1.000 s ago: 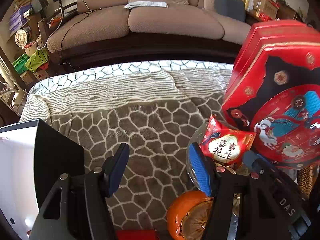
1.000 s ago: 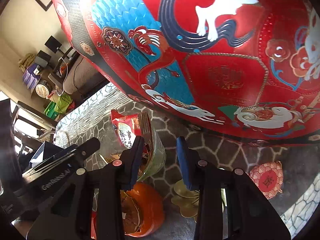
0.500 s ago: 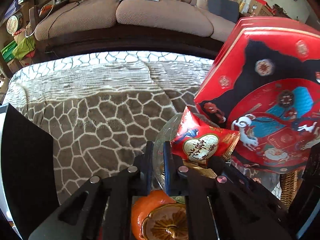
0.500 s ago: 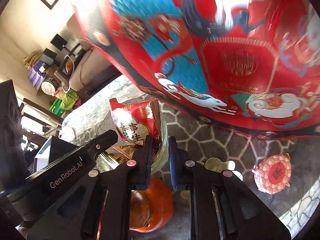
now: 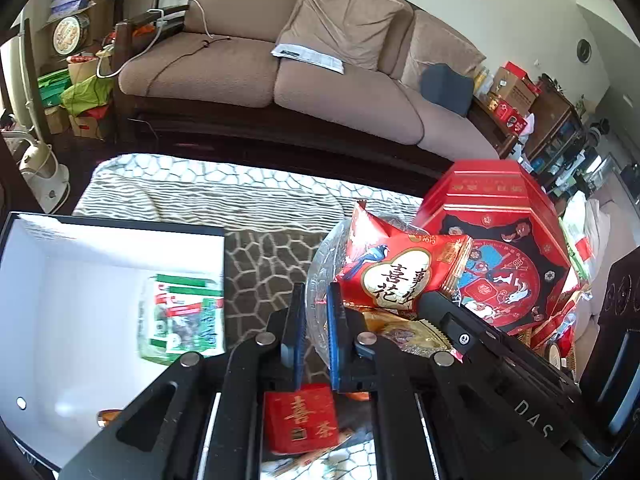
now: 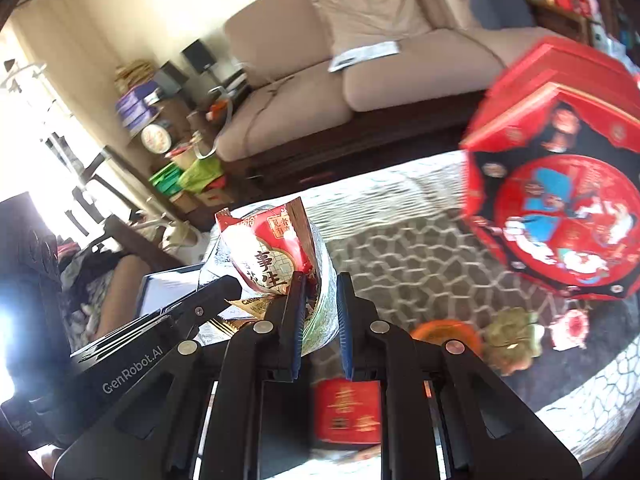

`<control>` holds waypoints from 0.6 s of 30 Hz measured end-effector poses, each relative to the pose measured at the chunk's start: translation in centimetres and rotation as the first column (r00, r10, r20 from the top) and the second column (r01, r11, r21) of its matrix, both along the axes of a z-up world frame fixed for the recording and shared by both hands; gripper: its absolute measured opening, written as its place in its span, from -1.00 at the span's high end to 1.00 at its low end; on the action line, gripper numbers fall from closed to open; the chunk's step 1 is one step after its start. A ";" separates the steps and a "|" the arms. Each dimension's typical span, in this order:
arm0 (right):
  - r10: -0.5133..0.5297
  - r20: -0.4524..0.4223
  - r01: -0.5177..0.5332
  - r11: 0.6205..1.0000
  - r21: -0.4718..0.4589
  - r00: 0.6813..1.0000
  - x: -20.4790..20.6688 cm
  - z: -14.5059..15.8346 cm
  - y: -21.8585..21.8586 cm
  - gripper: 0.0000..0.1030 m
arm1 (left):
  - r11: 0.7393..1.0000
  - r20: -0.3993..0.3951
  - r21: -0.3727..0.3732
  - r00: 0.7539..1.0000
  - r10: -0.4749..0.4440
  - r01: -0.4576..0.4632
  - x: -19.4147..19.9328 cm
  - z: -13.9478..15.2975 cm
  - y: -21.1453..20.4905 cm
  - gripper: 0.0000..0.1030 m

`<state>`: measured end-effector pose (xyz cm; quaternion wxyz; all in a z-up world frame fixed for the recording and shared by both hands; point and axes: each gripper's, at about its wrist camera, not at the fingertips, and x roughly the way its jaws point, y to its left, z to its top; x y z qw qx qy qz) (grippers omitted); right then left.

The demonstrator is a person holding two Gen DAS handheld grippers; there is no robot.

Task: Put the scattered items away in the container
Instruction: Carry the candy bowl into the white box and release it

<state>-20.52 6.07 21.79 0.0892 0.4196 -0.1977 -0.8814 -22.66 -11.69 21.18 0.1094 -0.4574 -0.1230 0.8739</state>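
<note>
A clear glass bowl [image 5: 320,256] hangs in the air, held by its rim on two sides. My left gripper [image 5: 316,332] is shut on its near left rim. My right gripper [image 6: 320,320] is shut on the opposite rim of the bowl [image 6: 325,252]. Inside lie a red snack packet [image 5: 396,276] with a white heart label, seen again as the red snack packet [image 6: 268,248], and gold-wrapped items underneath. The open white box [image 5: 80,280] with black walls sits at the left and holds a green packet [image 5: 180,316].
A big red octagonal gift box [image 5: 500,240] stands on the patterned cloth to the right. On the cloth below lie a small red box [image 6: 348,408], an orange item [image 6: 444,332], a gold-wrapped item [image 6: 512,340] and a small red pouch [image 6: 568,328]. A beige sofa [image 5: 320,80] is behind.
Both grippers closed on the bowl's rim, then lifted it well above the cloth. The white box and the items on the cloth came into view below.
</note>
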 end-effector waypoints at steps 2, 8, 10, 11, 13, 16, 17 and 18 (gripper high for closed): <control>0.041 0.001 -0.041 0.999 -0.001 0.999 -0.4 0.1 -3.2 0.72 | 0.999 -0.011 -0.017 1.000 0.030 -0.030 0.8 0.7 -2.9 0.84; 0.162 0.063 -0.160 0.986 -0.042 0.985 -3.4 -3.2 -12.3 0.72 | 0.991 0.023 -0.023 0.991 0.134 -0.133 1.6 -1.5 -12.3 0.82; 0.193 0.098 -0.190 0.981 -0.036 0.976 -4.9 -5.2 -14.9 0.72 | 0.986 0.047 -0.015 0.985 0.167 -0.166 1.1 -3.5 -15.1 0.82; 0.205 0.119 -0.203 0.979 -0.033 0.972 -5.7 -6.3 -16.1 0.72 | 0.984 0.059 -0.017 0.982 0.180 -0.179 0.8 -4.5 -16.2 0.82; 0.224 0.167 -0.221 0.975 -0.033 0.960 -7.3 -8.4 -18.0 0.72 | 0.979 0.089 -0.020 0.975 0.202 -0.201 -0.1 -6.7 -18.0 0.82; 0.225 0.240 -0.219 0.974 -0.052 0.944 -9.3 -11.6 -19.6 0.72 | 0.976 0.136 -0.016 0.967 0.217 -0.217 -1.5 -9.5 -20.1 0.82; 0.221 0.256 -0.218 0.975 -0.043 0.941 -9.6 -12.5 -20.0 0.72 | 0.976 0.148 -0.019 0.965 0.217 -0.217 -1.8 -10.2 -20.7 0.82; 0.215 0.268 -0.215 0.976 -0.030 0.939 -9.9 -13.2 -20.3 0.72 | 0.976 0.160 -0.018 0.963 0.216 -0.216 -2.2 -11.0 -20.9 0.82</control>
